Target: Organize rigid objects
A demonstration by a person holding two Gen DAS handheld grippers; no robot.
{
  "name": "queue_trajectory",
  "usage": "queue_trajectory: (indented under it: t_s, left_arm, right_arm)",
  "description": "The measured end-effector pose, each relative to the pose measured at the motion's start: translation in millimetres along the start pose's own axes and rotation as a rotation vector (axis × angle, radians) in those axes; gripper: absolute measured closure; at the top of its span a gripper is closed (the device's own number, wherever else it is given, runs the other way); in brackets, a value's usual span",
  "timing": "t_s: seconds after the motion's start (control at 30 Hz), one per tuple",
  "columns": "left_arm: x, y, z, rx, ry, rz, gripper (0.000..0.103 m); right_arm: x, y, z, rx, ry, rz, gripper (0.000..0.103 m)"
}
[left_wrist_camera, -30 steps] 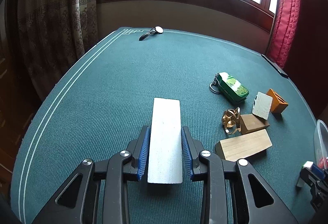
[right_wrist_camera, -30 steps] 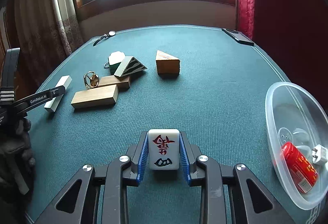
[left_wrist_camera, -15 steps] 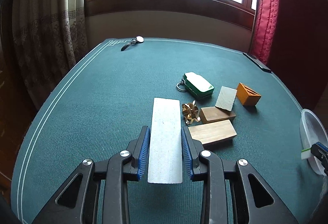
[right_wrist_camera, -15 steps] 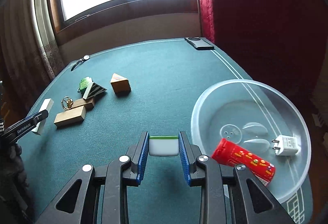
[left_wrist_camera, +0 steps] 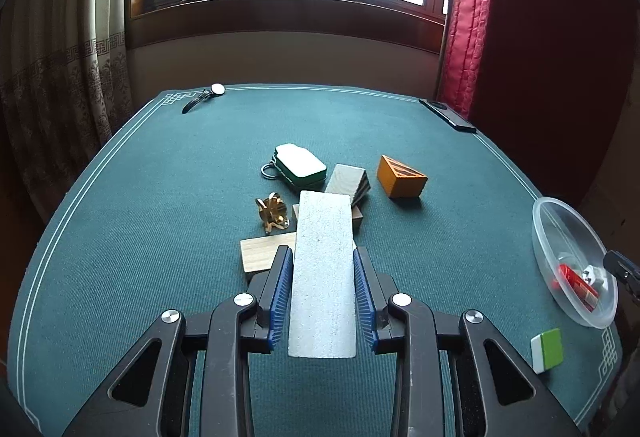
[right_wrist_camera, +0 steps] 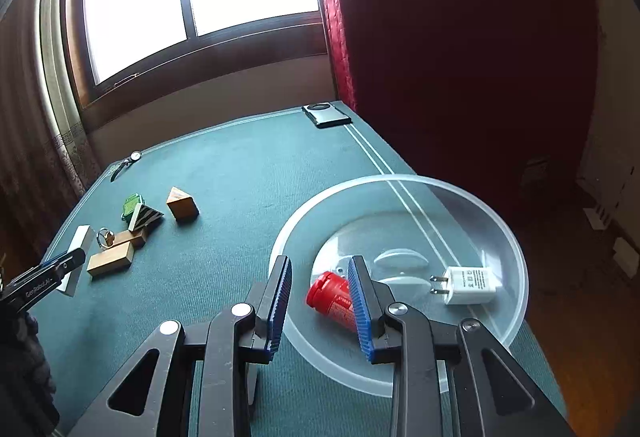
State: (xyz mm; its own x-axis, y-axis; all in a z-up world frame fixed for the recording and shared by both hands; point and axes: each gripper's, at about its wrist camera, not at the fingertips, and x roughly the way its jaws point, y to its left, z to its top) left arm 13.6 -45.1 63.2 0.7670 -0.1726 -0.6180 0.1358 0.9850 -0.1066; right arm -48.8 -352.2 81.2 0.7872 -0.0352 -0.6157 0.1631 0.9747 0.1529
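left gripper [left_wrist_camera: 323, 297] clamps a long white foam-like rectangular block [left_wrist_camera: 323, 269] by its sides, seemingly light and stiff; right gripper [right_wrist_camera: 318, 301] gapes empty over the clear plastic bowl [right_wrist_camera: 508, 237].

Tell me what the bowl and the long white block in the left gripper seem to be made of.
Bowl: clear plastic by the look, since the table's lines show through its glossy wall. White block: probably foam or rough stone, with a matte, speckled, grainy face; the left gripper clamps it.
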Motion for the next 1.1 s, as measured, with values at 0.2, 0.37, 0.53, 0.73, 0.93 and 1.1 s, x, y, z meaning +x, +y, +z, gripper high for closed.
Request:
queue_trajectory:
  t_s: [0.2,0.37,0.53,0.73,0.93,1.1]
  left_arm:
    - [-2.1,-19.3,-5.6,0.019,0.012,-0.032,0.071]
    - [-3.0,-29.0,-7.5,0.033,0.017,-0.052,0.071]
    - [-6.8,-32.8,-8.9,0.037,0.014,-0.06,0.071]
    - [-4.6,-35.8,-11.8,0.037,0.028,-0.062,0.071]
    - [-1.3,-39.8,-13.8,0.037,0.039,-0.068,0.071]
    - [-0.9,-45.9,-15.3,0.048,0.043,-0.08,0.071]
  right_arm:
    - [-9.5,15.2,-31.7,-0.057,0.074,0.137,0.065]
    - [-2.9,32.5,-45.7,-0.143,0.128,0.229,0.063]
    - [10.1,42.9,-50.0,-0.222,0.146,0.282,0.047]
    - [35.0,42.1,-55.6,-0.27,0.207,0.291,0.045]
    - [33.4,49.0,-65.5,-0.339,0.213,0.281,0.045]
    - [31.2,54.2,-68.0,-0.363,0.201,0.237,0.054]
